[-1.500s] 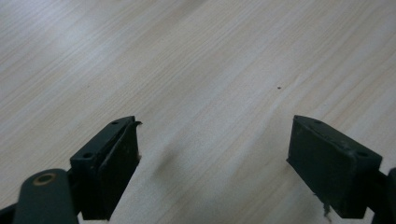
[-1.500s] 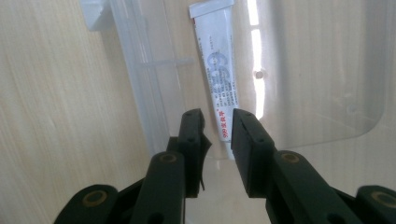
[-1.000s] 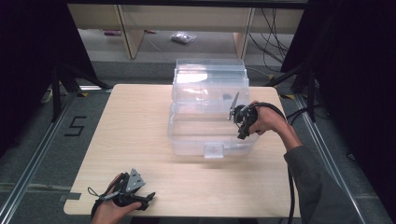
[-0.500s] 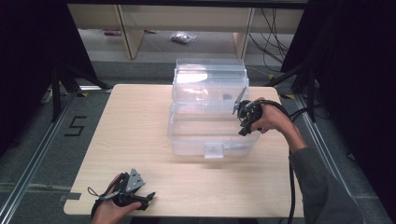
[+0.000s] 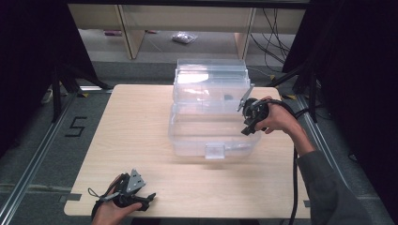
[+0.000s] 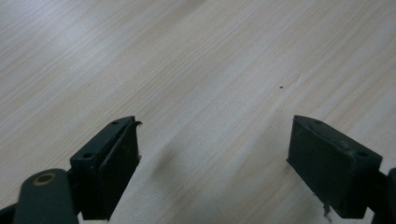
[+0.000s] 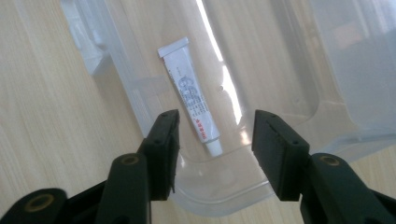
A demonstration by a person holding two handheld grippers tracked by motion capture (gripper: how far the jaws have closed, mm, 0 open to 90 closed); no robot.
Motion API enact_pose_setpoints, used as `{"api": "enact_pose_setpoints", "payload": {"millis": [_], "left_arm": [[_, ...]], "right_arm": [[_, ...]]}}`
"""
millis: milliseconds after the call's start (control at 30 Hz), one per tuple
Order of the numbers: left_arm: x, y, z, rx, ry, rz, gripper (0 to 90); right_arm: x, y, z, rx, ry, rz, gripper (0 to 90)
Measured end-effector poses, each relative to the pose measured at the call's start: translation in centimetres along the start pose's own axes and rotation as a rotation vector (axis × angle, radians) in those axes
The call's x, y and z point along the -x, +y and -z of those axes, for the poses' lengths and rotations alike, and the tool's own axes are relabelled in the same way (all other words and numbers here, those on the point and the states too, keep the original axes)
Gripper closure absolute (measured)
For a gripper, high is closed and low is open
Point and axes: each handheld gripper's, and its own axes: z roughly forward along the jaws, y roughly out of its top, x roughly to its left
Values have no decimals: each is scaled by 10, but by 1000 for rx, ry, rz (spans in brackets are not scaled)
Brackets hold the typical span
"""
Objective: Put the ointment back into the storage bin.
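Clear plastic bin (image 5: 211, 126) stands on the counter (image 5: 136, 136), toward its far side, lid swung up behind it. Landmark for all below: the bin.

Tube (image 7: 189, 95): small, white, printed label, lies flat on the bin floor, inside the bin, near one corner wall. Cap end points toward the right gripper, crimped end away. Nothing touches it. In the high view the tube can't be made out through the plastic.

Right gripper (image 5: 248, 123): held by the right hand (image 5: 277, 119) at the bin's right rim, above the near right corner, pointing down into the bin. In the right gripper view (image 7: 215, 133) the jaws stand apart, partway open, and have just been opening. Tube lies below, betw. the two jaws as seen, but clear of both pads; no contact. Not gripping anything.

Left gripper (image 5: 141, 201): well apart from the bin, at the counter's near left edge, held by the left hand (image 5: 112, 211). Left gripper view (image 6: 212, 154): jaws wide open, nothing betw. them, bare wood grain of the counter beneath. Whether jaw tips rest on the counter: can't tell.

Cable from the right gripper runs down past the sleeve (image 5: 328, 187), right of the bin. Beyond the bin, on the floor, a small bag (image 5: 184, 38) near shelf legs.
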Motion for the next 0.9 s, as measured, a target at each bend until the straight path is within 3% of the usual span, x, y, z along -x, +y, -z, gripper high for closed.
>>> {"api": "enact_pose_setpoints", "payload": {"millis": [133, 200, 700, 733, 767, 900], "left_arm": [[0, 0, 1, 5, -2, 8, 160], [1, 0, 1, 5, -1, 8, 160], [1, 0, 1, 6, -2, 11, 160], [1, 0, 1, 6, -2, 9, 160], [1, 0, 1, 7, -2, 16, 160], [2, 0, 1, 21, 2, 17, 159]], "right_arm": [[-1, -3, 5, 24, -11, 6, 468], [-4, -5, 9, 49, -19, -45, 436], [-19, -23, 14, 240, -42, -207, 308], [-20, -24, 14, 248, -50, -229, 294], [-21, -25, 14, 257, -61, -221, 286], [-28, -29, 15, 284, -52, -268, 265]]}}
